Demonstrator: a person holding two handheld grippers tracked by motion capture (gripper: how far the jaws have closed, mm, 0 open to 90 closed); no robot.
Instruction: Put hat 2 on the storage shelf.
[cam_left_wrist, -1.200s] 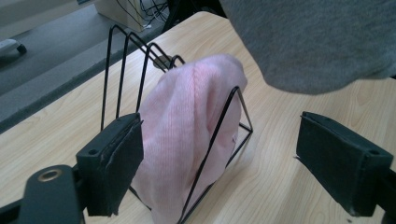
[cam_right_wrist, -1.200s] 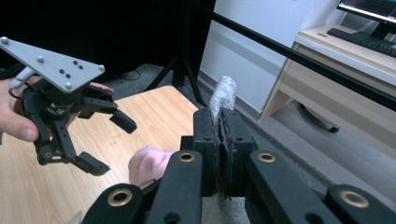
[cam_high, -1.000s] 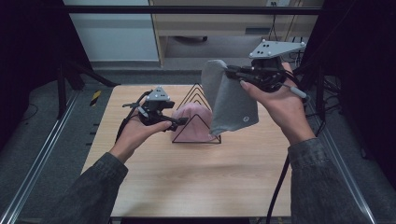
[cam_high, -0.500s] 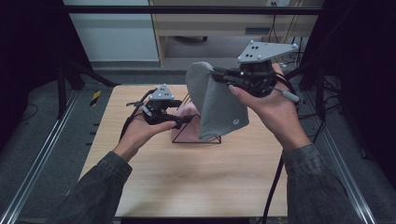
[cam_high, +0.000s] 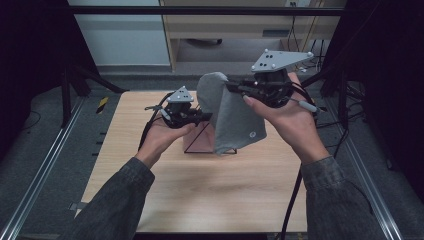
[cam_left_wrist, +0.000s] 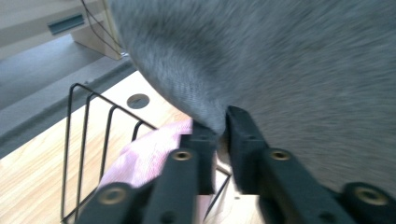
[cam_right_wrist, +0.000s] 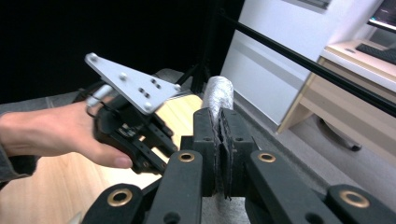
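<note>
A soft grey felt-like cloth (cam_high: 231, 119) hangs at frame centre, both the left hand-held gripper (cam_high: 206, 116) and right hand-held gripper (cam_high: 231, 87) pinching it; the left jaws have just been closing. Below, a black wire rack (cam_high: 200, 142) holds pink cloth (cam_left_wrist: 148, 156).

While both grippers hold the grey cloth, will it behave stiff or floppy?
Probably floppy: the grey cloth hangs in soft folds below the right gripper. It looks light. The left gripper pinches its edge easily, so it likely bends anywhere.

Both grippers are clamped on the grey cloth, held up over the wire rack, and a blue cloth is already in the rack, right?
Not quite: the cloth in the wire rack is pink, not blue, as the left gripper view shows. The rest holds: the left gripper and right gripper both pinch the grey cloth, lifted above the rack.
</note>
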